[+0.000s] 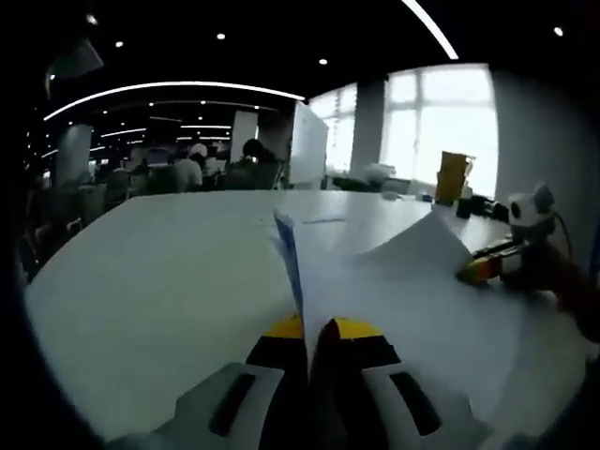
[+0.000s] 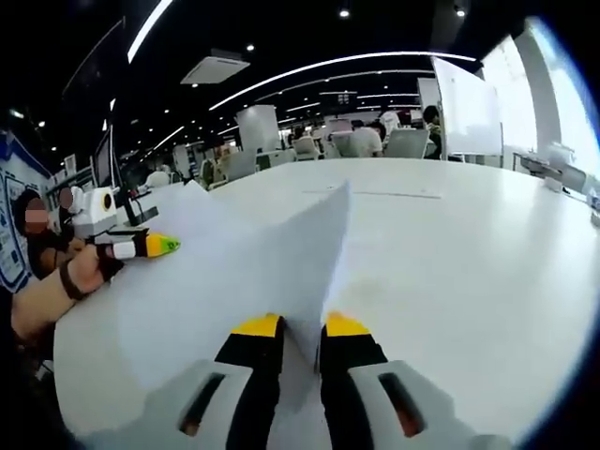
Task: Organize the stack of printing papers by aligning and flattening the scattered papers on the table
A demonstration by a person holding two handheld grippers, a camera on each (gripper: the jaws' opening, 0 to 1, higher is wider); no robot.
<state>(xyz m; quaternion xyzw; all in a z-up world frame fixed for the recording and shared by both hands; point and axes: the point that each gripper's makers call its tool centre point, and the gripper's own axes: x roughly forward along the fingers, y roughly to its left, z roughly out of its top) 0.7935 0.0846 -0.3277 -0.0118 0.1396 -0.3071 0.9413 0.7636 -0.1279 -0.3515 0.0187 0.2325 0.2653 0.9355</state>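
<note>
So both my grippers, left point(image 1: 314, 339) and right point(image 2: 300, 339), pinch the papers point(image 2: 272, 272) edge-up toward 12 o'clock; I'd tap edges square on the table point(image 2: 450, 244).

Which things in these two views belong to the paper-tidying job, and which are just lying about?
Job:
- printing papers, held up off the white table
- left hand-held gripper, shut on the papers
- right hand-held gripper, shut on the papers

Lying about:
- whiteboard
- yellow container by the window

An open-plan office: long ceiling light strips point(image 2: 319, 66), seated people point(image 2: 361, 141), whiteboard point(image 2: 466, 111), white table point(image 2: 469, 253).
</note>
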